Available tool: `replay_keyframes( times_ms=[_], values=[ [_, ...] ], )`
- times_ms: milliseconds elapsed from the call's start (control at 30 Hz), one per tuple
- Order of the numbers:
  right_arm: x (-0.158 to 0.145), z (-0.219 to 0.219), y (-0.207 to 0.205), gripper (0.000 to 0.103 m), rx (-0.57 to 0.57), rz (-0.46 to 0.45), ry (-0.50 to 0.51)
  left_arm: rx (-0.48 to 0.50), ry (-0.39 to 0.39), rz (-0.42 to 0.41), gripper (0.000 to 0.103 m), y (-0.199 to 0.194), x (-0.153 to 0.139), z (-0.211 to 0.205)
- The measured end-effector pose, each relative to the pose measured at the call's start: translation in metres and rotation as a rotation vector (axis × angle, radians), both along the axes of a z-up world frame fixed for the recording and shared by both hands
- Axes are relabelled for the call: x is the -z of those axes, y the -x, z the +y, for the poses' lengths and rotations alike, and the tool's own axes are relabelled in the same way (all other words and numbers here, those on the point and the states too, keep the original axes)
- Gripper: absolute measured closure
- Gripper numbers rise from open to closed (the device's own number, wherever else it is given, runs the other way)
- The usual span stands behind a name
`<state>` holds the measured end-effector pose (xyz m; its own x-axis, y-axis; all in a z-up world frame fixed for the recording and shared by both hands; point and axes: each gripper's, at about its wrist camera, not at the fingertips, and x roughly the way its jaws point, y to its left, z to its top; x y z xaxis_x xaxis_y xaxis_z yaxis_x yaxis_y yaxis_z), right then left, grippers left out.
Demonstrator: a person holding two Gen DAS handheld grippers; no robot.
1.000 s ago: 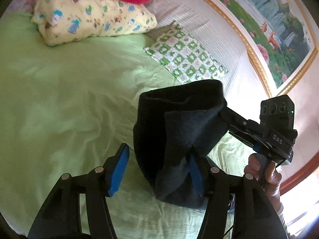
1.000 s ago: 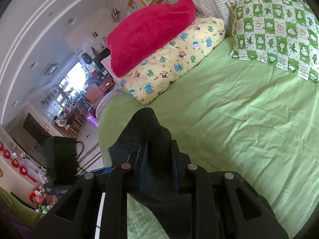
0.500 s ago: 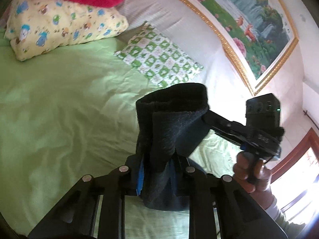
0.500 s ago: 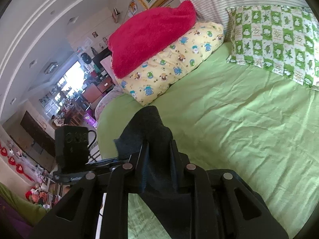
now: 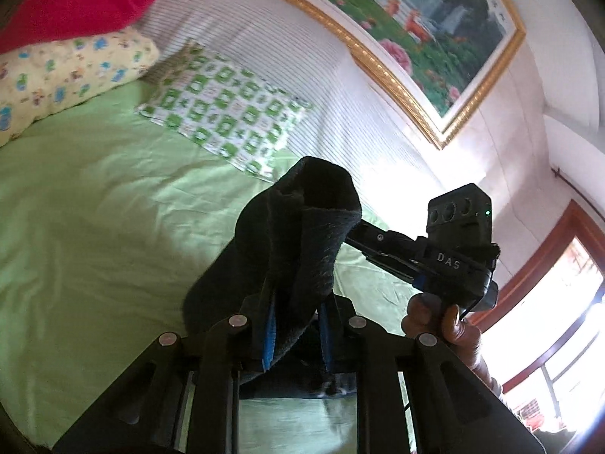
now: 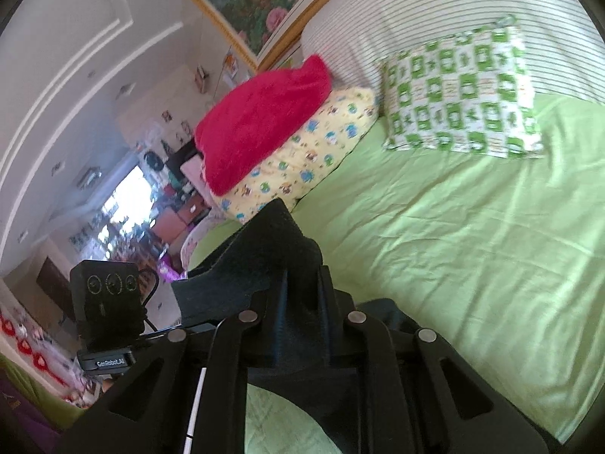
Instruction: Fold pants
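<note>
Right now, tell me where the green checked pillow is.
The green checked pillow lies at the head of the bed, against the striped headboard, right of the yellow pillow.

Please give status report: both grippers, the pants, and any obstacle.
Left gripper shut on black fleece pants. Right gripper closing on same pants, fabric between jaws. Pants lifted above green bedsheet. No obstacle seen.

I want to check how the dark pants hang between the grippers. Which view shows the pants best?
The left wrist view: the pants rise from the left gripper across to the right gripper. The right wrist view shows only a bunched part between the right gripper's closing jaws.
</note>
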<state>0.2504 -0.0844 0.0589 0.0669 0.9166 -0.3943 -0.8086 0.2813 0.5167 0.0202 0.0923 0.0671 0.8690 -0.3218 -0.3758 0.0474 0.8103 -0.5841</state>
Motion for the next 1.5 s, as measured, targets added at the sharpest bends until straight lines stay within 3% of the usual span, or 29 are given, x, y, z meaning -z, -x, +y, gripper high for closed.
replay_keyframes(
  times_ms=[100,167,700,1067,1200,1267,1400,1500],
  values=[
    [0.004,-0.025,-0.005,0.090,0.043,0.019,-0.017,0.032,-0.023,0.016,0.086,-0.007,0.000,-0.021],
    [0.006,-0.043,-0.009,0.101,0.070,0.033,-0.041,0.052,-0.038,0.035,0.086,-0.012,0.002,-0.035],
    [0.033,-0.124,-0.010,0.102,0.163,0.103,-0.108,0.176,-0.072,0.086,0.088,-0.029,0.015,-0.101],
    [0.043,-0.142,-0.010,0.101,0.213,0.134,-0.110,0.218,-0.094,0.117,0.088,-0.034,0.022,-0.124],
    [0.046,-0.148,-0.008,0.091,0.245,0.128,-0.087,0.230,-0.099,0.125,0.088,-0.037,0.026,-0.132],
    [0.049,-0.152,-0.009,0.077,0.274,0.128,-0.065,0.237,-0.103,0.129,0.088,-0.039,0.027,-0.135],
    [0.053,-0.167,-0.011,0.073,0.288,0.151,-0.103,0.255,-0.109,0.145,0.088,-0.042,0.031,-0.140],
    [0.056,-0.175,-0.011,0.064,0.298,0.166,-0.135,0.274,-0.112,0.151,0.088,-0.043,0.032,-0.147]
  ],
)
